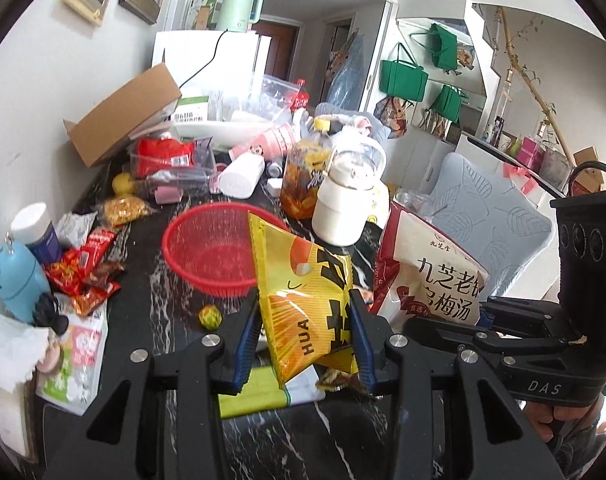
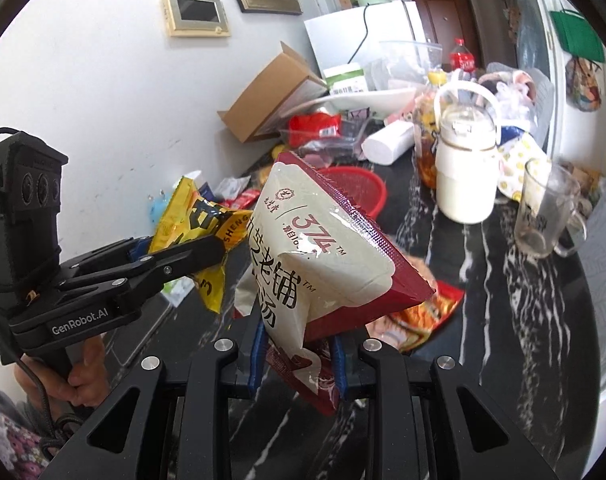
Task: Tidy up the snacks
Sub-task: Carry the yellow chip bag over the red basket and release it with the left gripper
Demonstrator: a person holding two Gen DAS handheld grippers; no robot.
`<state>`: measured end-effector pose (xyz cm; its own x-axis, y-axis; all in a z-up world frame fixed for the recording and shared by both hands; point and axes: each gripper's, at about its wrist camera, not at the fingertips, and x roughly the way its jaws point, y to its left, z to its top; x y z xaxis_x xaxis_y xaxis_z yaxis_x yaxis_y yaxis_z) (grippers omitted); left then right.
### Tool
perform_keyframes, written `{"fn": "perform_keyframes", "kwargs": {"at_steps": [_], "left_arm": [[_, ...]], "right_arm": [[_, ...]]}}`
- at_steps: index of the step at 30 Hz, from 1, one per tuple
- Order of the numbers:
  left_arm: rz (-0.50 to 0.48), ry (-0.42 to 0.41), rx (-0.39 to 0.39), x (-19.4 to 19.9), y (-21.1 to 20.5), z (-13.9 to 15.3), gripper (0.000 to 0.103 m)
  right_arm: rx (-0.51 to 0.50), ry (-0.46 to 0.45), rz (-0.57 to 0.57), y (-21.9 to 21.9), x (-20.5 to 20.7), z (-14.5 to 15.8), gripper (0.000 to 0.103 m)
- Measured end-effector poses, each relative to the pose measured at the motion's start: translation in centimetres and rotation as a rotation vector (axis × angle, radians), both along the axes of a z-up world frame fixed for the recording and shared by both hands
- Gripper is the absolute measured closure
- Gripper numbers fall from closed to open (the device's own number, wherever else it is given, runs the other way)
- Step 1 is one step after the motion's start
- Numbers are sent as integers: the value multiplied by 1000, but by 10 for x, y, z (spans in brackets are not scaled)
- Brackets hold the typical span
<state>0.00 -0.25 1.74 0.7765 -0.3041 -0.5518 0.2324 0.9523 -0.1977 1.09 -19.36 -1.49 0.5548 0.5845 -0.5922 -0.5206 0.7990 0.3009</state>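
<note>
Left gripper (image 1: 305,344) pinches your yellow bag (image 1: 303,300), right gripper (image 2: 299,360) clamps the white-and-red pouch (image 2: 323,248) by one corner; swing hard and it'll probably slip near the red basket (image 1: 207,248).

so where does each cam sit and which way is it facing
Left wrist: on the left gripper, looking down along its fingers at the yellow snack bag it clamps; the right gripper and a hand show at right.
Right wrist: on the right gripper, looking at its clamped white-and-red pouch; the left gripper and hand show at left.
Shared: both bags, red basket, white jar, dark marbled table.
</note>
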Motion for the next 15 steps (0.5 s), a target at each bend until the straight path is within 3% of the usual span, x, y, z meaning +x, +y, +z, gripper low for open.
{"fn": "perform_keyframes", "kwargs": {"at_steps": [15], "left_arm": [[17, -91, 6, 69, 10, 32, 62]], "right_arm": [[-12, -77, 2, 8, 69, 33, 77]]}}
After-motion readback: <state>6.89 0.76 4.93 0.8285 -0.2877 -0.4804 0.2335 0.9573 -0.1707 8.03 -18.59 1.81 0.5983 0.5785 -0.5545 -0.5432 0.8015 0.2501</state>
